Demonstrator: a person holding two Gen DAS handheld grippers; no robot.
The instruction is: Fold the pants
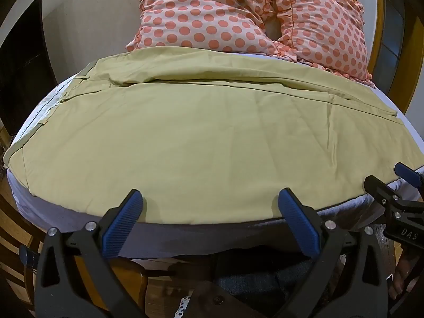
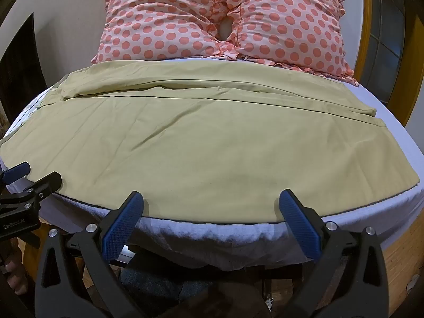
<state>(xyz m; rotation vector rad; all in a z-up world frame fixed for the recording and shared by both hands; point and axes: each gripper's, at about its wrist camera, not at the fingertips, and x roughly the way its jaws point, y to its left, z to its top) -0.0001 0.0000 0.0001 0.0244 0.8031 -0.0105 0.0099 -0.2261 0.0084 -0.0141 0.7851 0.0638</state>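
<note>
Left gripper (image 1: 210,200): jaws spread wide, nothing between them; blue ribbed pads (image 1: 124,221) angle outward; fingertips sit over the near hem of the pants, at the front edge of the bed; whether they touch the cloth cannot be told
Right gripper (image 2: 212,201): jaws likewise released and empty; blue pads (image 2: 300,228) splayed; tips poised at the near edge of the pants; contact cannot be told
Pose: both grippers point forward across the bed towards the pillows, side by side and level; each shows at the edge of the other's view, the right one (image 1: 402,182) at the far right, the left one (image 2: 29,182) at the far left
Pants (image 1: 201,137): khaki, spread flat across the bed; legs run sideways, one laid nearer than the other; waistband with belt loops at the left; light creases
Bed (image 2: 392,204): white sheet with dark piping at the edge; the sheet hangs over the front
Pillows (image 2: 172,21): two, pink with coral dots and ruffled trim, leaning together at the head
Room: pale wall (image 1: 92,13) behind; yellow wooden frame (image 2: 363,26) with glass at the right; wooden floor (image 1: 16,225) below
</note>
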